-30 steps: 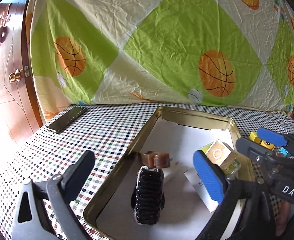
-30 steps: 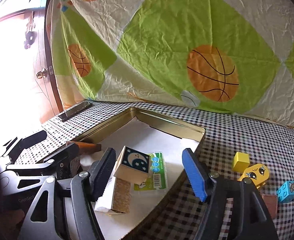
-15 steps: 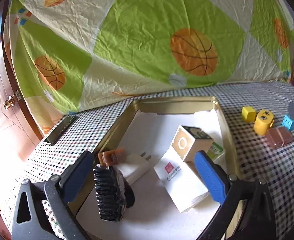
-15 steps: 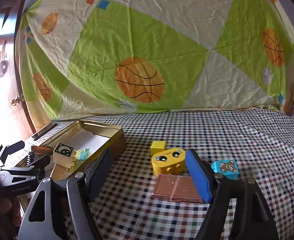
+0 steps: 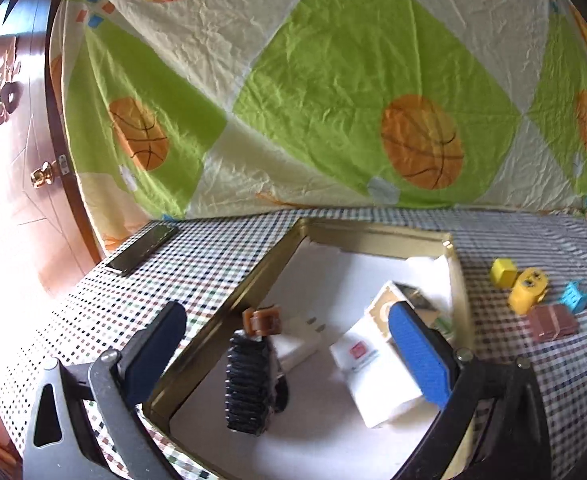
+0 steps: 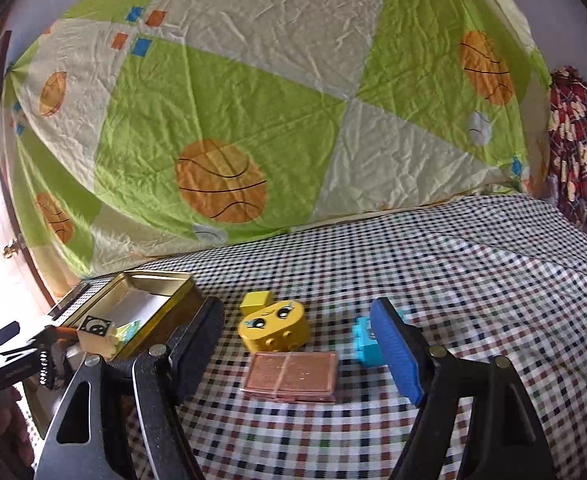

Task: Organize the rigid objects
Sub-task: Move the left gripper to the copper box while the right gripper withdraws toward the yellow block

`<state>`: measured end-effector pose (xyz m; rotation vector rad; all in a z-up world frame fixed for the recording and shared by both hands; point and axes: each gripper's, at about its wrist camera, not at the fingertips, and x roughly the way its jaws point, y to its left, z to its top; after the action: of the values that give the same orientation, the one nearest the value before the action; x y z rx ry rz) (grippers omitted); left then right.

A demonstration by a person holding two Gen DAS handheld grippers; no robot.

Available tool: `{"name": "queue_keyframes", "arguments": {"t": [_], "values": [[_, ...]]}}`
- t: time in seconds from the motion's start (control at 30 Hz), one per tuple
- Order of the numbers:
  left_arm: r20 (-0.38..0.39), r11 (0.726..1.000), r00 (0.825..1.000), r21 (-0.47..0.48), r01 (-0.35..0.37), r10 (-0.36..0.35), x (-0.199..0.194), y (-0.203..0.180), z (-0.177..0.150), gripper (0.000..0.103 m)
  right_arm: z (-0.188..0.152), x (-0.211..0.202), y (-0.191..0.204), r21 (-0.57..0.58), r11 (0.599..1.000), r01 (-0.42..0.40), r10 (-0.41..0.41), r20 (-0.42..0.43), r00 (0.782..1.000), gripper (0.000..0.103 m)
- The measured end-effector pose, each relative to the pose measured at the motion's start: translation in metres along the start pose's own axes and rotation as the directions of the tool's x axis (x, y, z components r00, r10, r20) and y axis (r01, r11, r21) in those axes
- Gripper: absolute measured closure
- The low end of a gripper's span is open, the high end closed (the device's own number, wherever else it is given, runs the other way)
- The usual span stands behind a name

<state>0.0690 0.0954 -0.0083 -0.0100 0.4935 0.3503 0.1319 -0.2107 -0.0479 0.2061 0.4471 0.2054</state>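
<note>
A gold tin tray [image 5: 373, 236] [image 6: 161, 280] on the checked tablecloth holds a black comb [image 5: 249, 384], a brown clip [image 5: 263, 320], a wooden cube [image 5: 389, 304] [image 6: 95, 334] and white cards [image 5: 373, 376]. My left gripper [image 5: 289, 344] is open and empty above the tray. My right gripper [image 6: 297, 352] is open and empty, with a pink-brown flat case [image 6: 291, 376] [image 5: 553, 322] between its fingers. Beyond the case lie a yellow face brick [image 6: 275, 324] [image 5: 527, 288], a small yellow cube [image 6: 255, 300] [image 5: 503, 272] and a blue brick [image 6: 367, 344] [image 5: 573, 296].
A dark phone [image 5: 143, 248] lies on the cloth at the tray's left. A basketball-print sheet [image 6: 253, 120] hangs behind the table. A wooden door [image 5: 17, 184] stands at the left. Red patterned cloth [image 6: 581, 148] hangs at the far right.
My right gripper has swung right from over the tray to the loose toys and now straddles the pink-brown case. My left gripper stays over the tray, with small shifts in view.
</note>
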Motion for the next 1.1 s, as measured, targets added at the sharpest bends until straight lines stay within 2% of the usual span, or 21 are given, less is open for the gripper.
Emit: {"name": "queue_keyframes", "arguments": {"t": [0.13, 0.23, 0.3, 0.43, 0.5, 0.7, 0.73, 0.83, 0.87, 0.9, 0.93, 1.0, 1.1], "values": [[0.039, 0.989, 0.990, 0.067, 0.136, -0.138, -0.022, -0.046, 0.010, 0.000, 0.004, -0.001, -0.029, 0.059, 0.995, 0.082, -0.081, -0.020, 0.997, 0.026], [-0.009, 0.969, 0.975, 0.113, 0.221, -0.222, -0.019, -0.087, 0.009, 0.000, 0.006, -0.006, -0.044, 0.068, 0.988, 0.137, -0.136, -0.014, 0.991, 0.026], [-0.065, 0.948, 0.955, 0.122, 0.294, -0.288, -0.013, -0.114, 0.006, 0.000, 0.007, -0.008, -0.054, 0.081, 0.984, 0.159, -0.158, -0.016, 0.987, 0.026], [-0.196, 0.913, 0.910, 0.117, 0.391, -0.365, 0.007, -0.164, -0.002, 0.000, 0.010, -0.009, -0.069, 0.103, 0.979, 0.175, -0.172, -0.037, 0.984, 0.026], [-0.246, 0.898, 0.893, 0.138, 0.418, -0.378, 0.015, -0.191, -0.006, 0.000, 0.012, -0.009, -0.073, 0.085, 0.979, 0.187, -0.183, -0.046, 0.982, 0.026], [-0.351, 0.880, 0.862, 0.168, 0.443, -0.367, 0.037, -0.246, -0.016, 0.001, 0.015, -0.012, -0.094, 0.124, 0.974, 0.190, -0.185, -0.049, 0.982, 0.026], [-0.359, 0.876, 0.859, 0.178, 0.447, -0.366, 0.039, -0.252, -0.017, 0.000, 0.015, -0.011, -0.096, 0.123, 0.973, 0.194, -0.188, -0.055, 0.981, 0.026], [-0.364, 0.886, 0.875, 0.214, 0.412, -0.319, 0.048, -0.264, -0.020, 0.001, 0.014, -0.008, -0.101, 0.139, 0.975, 0.173, -0.164, -0.073, 0.984, 0.026], [-0.386, 0.884, 0.866, 0.210, 0.418, -0.318, 0.053, -0.266, -0.021, 0.002, 0.014, -0.008, -0.102, 0.144, 0.975, 0.169, -0.160, -0.074, 0.984, 0.026], [-0.407, 0.880, 0.852, 0.194, 0.433, -0.329, 0.057, -0.266, -0.022, 0.008, 0.014, -0.008, -0.102, 0.146, 0.975, 0.168, -0.158, -0.074, 0.985, 0.025], [-0.414, 0.875, 0.840, 0.176, 0.451, -0.350, 0.059, -0.263, -0.021, 0.020, 0.014, -0.008, -0.102, 0.145, 0.976, 0.164, -0.154, -0.075, 0.985, 0.025], [-0.425, 0.868, 0.823, 0.150, 0.474, -0.376, 0.062, -0.260, -0.021, 0.023, 0.014, -0.006, -0.100, 0.134, 0.978, 0.160, -0.150, -0.083, 0.985, 0.025], [-0.423, 0.855, 0.810, 0.138, 0.500, -0.405, 0.061, -0.255, -0.022, 0.023, 0.016, -0.002, -0.092, 0.097, 0.983, 0.154, -0.145, -0.096, 0.985, 0.025]]}}
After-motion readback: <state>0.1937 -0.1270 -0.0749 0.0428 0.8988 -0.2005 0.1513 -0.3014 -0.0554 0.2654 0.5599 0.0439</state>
